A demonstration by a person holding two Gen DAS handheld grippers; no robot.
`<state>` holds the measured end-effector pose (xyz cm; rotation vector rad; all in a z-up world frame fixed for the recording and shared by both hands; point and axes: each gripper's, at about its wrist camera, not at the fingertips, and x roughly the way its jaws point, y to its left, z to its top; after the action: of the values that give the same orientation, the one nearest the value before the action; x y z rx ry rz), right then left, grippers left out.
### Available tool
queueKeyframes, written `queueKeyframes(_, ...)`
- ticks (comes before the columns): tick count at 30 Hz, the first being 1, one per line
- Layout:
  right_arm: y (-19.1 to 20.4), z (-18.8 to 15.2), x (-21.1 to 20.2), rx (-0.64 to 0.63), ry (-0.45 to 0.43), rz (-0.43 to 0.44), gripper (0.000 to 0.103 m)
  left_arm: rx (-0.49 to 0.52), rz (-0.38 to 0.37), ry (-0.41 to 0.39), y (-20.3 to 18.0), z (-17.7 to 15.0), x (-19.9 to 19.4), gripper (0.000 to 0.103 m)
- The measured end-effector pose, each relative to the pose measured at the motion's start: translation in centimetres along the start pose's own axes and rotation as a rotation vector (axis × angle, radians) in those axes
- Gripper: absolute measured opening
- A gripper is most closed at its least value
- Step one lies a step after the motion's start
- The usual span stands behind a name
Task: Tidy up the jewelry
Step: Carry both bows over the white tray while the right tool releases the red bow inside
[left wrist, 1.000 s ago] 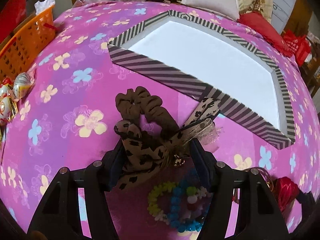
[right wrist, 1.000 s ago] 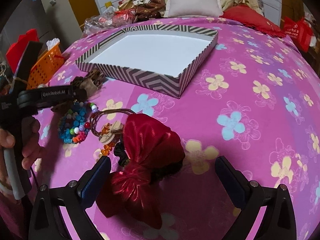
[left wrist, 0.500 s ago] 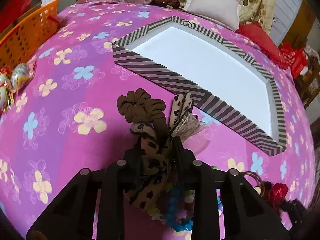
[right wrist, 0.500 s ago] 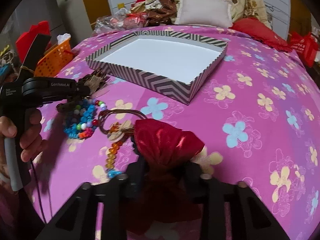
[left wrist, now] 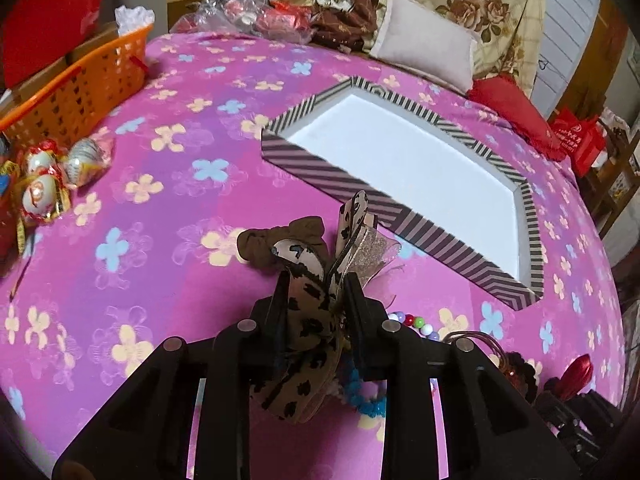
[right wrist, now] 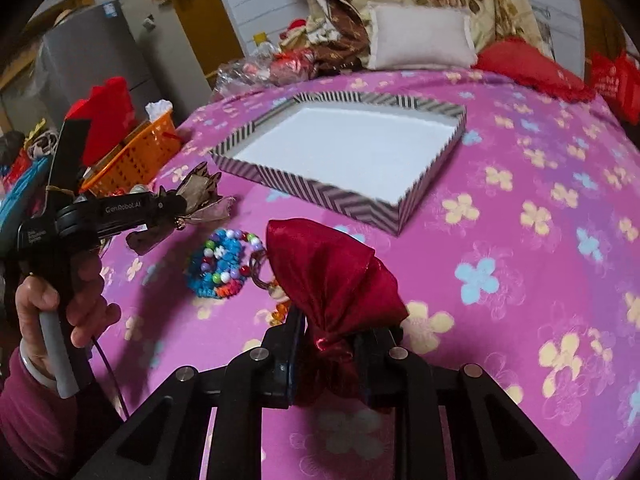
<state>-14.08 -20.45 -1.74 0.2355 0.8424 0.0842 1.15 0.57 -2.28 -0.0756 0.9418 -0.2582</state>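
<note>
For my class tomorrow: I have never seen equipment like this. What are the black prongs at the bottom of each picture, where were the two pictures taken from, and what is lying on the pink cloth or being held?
No robot here: a person holds a hand-operated gripper in each hand, with a camera on each looking along its two black fingers. One picture is the left wrist view, the other the right.

The left gripper is clamped on a leopard-print hair bow. The right gripper is clamped on a shiny red bow. The right view also shows the person's left hand squeezing its handle.

On the pink flowered cloth lie an empty striped box, a heap of coloured bead bracelets and an orange basket.
</note>
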Motion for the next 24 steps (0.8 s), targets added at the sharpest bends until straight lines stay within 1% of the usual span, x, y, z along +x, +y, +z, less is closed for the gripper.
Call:
queueKeyframes(5, 0.1, 0.4, -0.5, -0.007, -0.016, 0.006, 0.022, 0.021, 0.006, -0.05, -0.3, -0.1, -1.8, 0.024)
queueKeyframes(7, 0.2, 0.7, -0.7, -0.014, -0.025, 0.008, 0.019, 0.031, 0.007, -0.06, -0.6, -0.1, -2.2, 0.024)
queueKeyframes(10, 0.1, 1.3, -1.1, -0.016, -0.042, 0.014, 0.018, 0.048, 0.018, -0.08, -1.1, 0.1, -2.7, 0.024)
queueKeyframes(13, -0.1, 2.1, -1.3, -0.012, -0.054, 0.026, 0.018, 0.051, 0.006, -0.089, -1.7, 0.5, -3.1, 0.024)
queueKeyframes(18, -0.5, 4.0, -1.8, -0.006, -0.074, 0.035, 0.018, 0.079, -0.004, -0.127, -3.0, 1.7, -4.3, 0.024)
queueKeyframes(24, -1.5, 7.5, -1.4, -0.002, -0.103, 0.032, 0.018, 0.118, 0.006, -0.151, -4.7, 3.7, -4.3, 0.024)
